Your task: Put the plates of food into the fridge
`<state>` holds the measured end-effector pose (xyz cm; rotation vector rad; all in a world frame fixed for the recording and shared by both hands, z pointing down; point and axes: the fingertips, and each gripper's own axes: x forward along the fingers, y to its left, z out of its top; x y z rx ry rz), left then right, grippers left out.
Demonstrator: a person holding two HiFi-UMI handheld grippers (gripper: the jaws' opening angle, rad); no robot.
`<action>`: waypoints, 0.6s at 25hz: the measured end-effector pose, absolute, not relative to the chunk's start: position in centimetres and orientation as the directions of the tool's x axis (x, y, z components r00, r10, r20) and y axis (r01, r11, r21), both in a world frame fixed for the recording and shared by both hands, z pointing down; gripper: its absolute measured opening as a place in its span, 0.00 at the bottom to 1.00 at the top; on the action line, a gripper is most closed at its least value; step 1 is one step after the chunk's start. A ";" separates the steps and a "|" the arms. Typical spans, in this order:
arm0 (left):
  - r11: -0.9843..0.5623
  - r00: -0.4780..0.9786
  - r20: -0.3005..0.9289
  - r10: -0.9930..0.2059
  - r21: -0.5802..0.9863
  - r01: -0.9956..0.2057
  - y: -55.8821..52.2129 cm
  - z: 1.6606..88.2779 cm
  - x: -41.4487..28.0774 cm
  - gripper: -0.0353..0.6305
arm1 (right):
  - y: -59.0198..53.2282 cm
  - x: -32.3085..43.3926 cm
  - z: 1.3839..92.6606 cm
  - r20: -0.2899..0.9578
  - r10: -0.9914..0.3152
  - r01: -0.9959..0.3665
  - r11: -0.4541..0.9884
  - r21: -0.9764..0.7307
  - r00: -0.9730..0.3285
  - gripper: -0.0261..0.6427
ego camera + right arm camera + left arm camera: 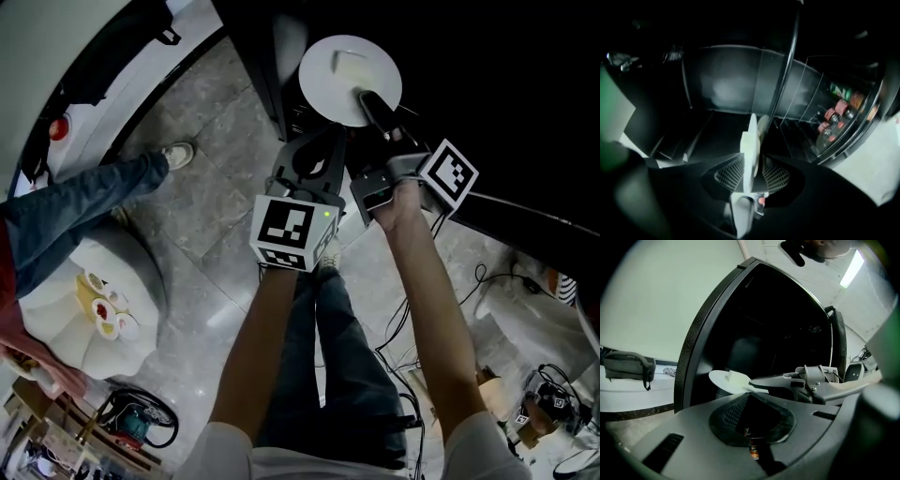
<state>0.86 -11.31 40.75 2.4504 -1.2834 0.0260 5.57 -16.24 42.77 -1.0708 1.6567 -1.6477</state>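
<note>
The person's two forearms (427, 309) reach out over the stone floor (206, 225) toward the dark, open fridge (778, 319). The right tongs (368, 97) stand around the rim of the white plate (342, 56), pads spread with a sliver of gap on one side, not squeezing it. The plate carries a pale piece of food (351, 64) and sits level inside the fridge opening. Whether it rests on a shelf I cannot tell. The left tongs (314, 159) hover just beside it, spread apart and empty. Bottles (839, 110) line the door rack.
</note>
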 end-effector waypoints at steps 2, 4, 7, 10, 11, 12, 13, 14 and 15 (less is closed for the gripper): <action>-0.520 0.588 0.184 -0.788 0.313 -0.795 -11.5 40.6 1.1 0.05 | -15.8 5.4 43.0 0.164 -0.831 -0.181 -0.078 -0.980 -0.532 0.20; -0.524 0.591 0.184 -0.786 0.311 -0.793 -11.7 40.7 1.2 0.05 | -15.4 5.2 43.0 0.168 -0.823 -0.187 -0.077 -0.979 -0.543 0.19; -0.524 0.591 0.186 -0.785 0.308 -0.794 -12.1 40.8 1.1 0.05 | -14.8 5.0 43.0 0.162 -0.816 -0.180 -0.072 -0.981 -0.555 0.19; -0.518 0.583 0.191 -0.790 0.302 -0.800 -12.7 41.0 0.8 0.05 | -14.4 4.8 43.5 0.170 -0.806 -0.191 -0.072 -0.979 -0.567 0.19; -0.516 0.581 0.192 -0.791 0.302 -0.802 -12.9 41.1 0.7 0.05 | -14.3 4.7 43.6 0.172 -0.802 -0.192 -0.073 -0.979 -0.572 0.19; -0.514 0.580 0.193 -0.792 0.303 -0.803 -13.0 41.2 0.7 0.05 | -14.2 4.7 43.7 0.174 -0.799 -0.189 -0.077 -0.979 -0.576 0.19; -0.512 0.579 0.194 -0.792 0.306 -0.803 -13.0 41.2 0.8 0.05 | -14.0 4.7 43.8 0.174 -0.798 -0.184 -0.080 -0.980 -0.577 0.19; -0.512 0.579 0.195 -0.791 0.306 -0.802 -13.1 41.2 0.8 0.05 | -14.0 4.8 43.8 0.174 -0.798 -0.180 -0.084 -0.980 -0.577 0.19; -0.514 0.579 0.196 -0.791 0.301 -0.803 -13.2 41.3 0.9 0.05 | -13.9 4.9 43.8 0.175 -0.799 -0.178 -0.087 -0.980 -0.575 0.19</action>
